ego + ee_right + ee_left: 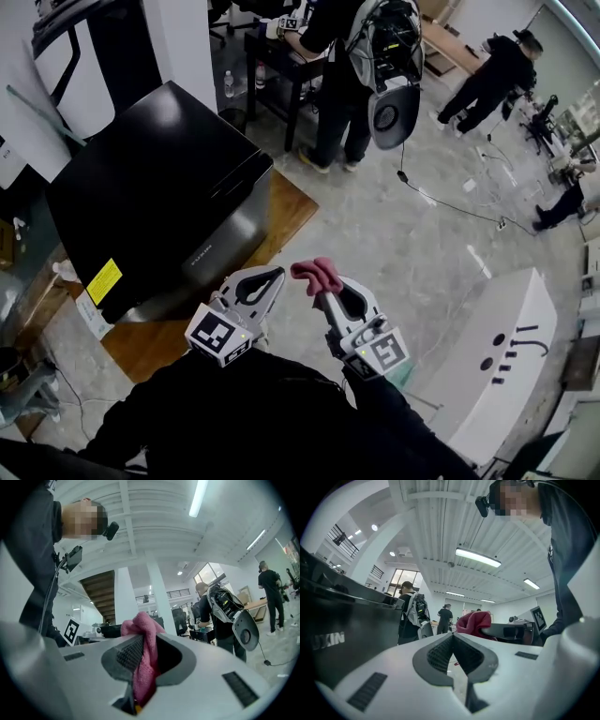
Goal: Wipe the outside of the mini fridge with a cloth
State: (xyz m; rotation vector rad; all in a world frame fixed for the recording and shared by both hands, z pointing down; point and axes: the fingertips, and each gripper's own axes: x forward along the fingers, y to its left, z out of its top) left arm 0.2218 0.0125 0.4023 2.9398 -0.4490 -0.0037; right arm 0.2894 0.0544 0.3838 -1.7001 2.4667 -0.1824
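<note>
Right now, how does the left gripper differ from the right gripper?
The right gripper is shut on a pink cloth, which bunches out past its tips; the left gripper is shut with nothing between its jaws. In the head view, the left gripper is nearer to the black fridge; the right gripper is farther from it. Both are held in the air, and neither touches the fridge.

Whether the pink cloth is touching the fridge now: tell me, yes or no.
No, the pink cloth, pinched in the right gripper, hangs in the air clear of the mini fridge.
</note>
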